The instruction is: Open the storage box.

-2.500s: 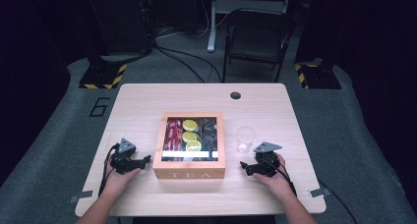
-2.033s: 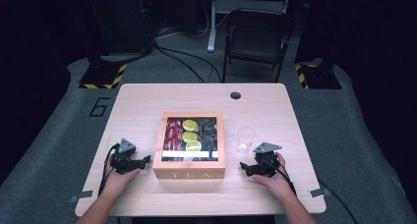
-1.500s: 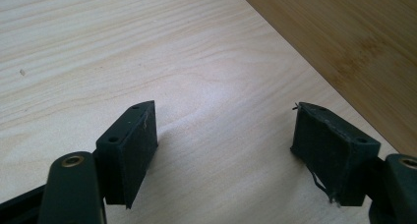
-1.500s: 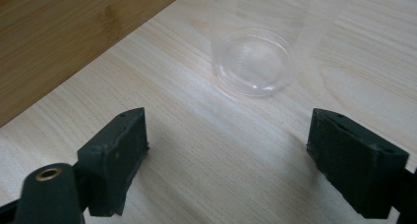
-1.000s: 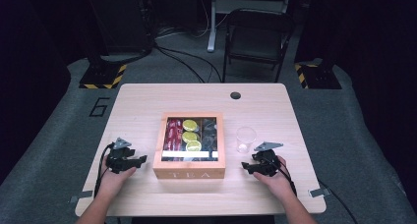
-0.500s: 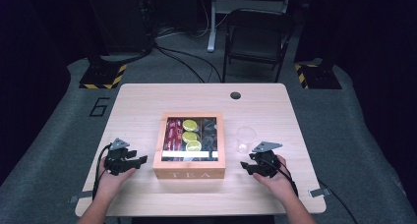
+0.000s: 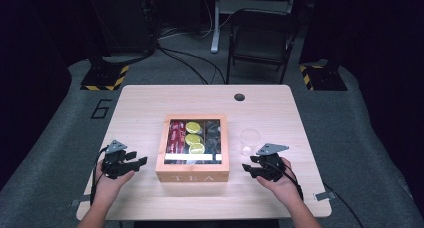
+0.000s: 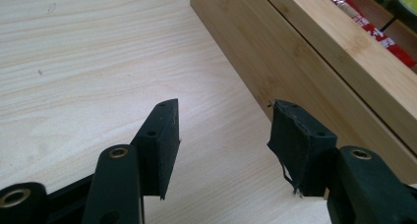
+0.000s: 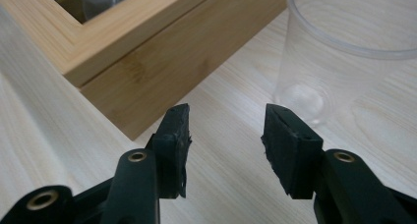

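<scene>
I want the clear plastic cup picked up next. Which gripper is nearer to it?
Right. The right gripper sits just in front of the cup, open and empty. The left gripper is across the tea box, far from it.

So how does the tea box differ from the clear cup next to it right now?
The tea box is opaque bamboo-coloured wood, square and low; the clear cup is see-through plastic, round and upright. The box holds red and yellow-green packets under its windowed lid; the cup looks empty. The box sits mid-table between both grippers; the cup stands off its right side, just ahead of the right gripper. Both rest on the table, untouched.
</scene>
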